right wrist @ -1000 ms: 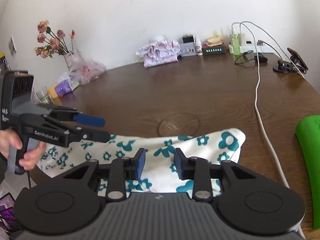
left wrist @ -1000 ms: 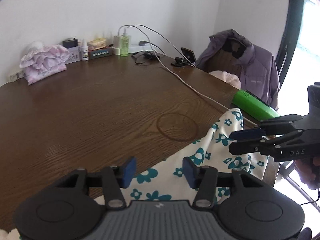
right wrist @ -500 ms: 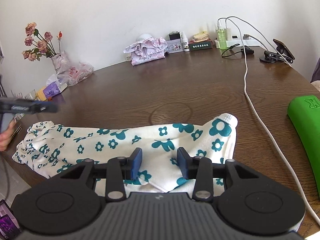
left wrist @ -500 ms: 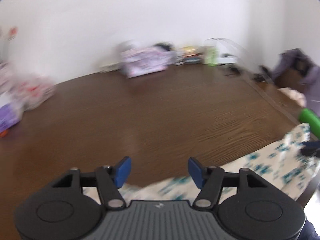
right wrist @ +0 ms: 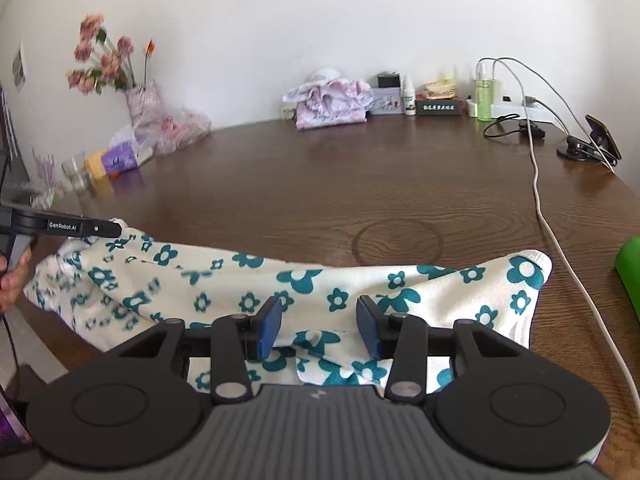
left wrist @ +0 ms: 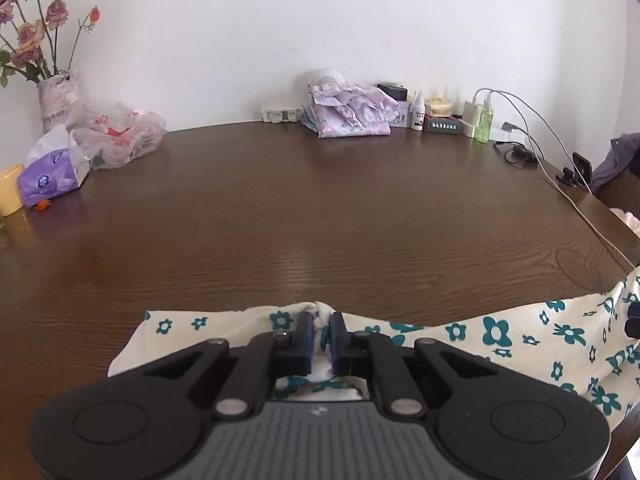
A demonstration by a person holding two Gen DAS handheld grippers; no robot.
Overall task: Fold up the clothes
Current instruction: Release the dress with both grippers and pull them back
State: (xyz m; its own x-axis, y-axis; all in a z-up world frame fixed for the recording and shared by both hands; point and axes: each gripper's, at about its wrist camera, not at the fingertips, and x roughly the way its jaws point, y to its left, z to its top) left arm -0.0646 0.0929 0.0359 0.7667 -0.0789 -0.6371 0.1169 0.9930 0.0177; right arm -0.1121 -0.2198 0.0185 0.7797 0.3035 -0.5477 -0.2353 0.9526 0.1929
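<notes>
**Left jaws pinch floral cloth at table edge; right jaws spread above it**

Left wrist view: left gripper [left wrist: 319, 330] clenched on a bunched ridge of the white garment with teal flowers [left wrist: 496, 332], cloth pinched between the blue pads, jaws closing to the last. Garment spread along the near edge of the dark wooden table [left wrist: 320, 208], trailing off to the right. Farther back, against the wall: folded pink clothes [left wrist: 348, 114], tissue pack [left wrist: 50, 176], vase of dried roses [left wrist: 56, 100], green bottle [left wrist: 483, 124].

Right wrist view: right gripper [right wrist: 318, 326] poised over the same garment [right wrist: 328, 280], jaws opening, pads apart and pressing nothing, though cloth lies beneath the gap. White charging cable [right wrist: 560, 240] close beside the garment's right corner; green object [right wrist: 628, 272] at the far right edge.

Possible trouble, as a judgement: only a thin ridge pinched on the left, so a pull could slip it free; part of the garment overhangs the table edge and could slide off; a sweep to the right could snag the cable.

Seen only from the right wrist: the left gripper side-on at the garment's far left end, a hand on its handle, and the garment's whole length. Seen only from the left wrist: the pinch itself, close up.
</notes>
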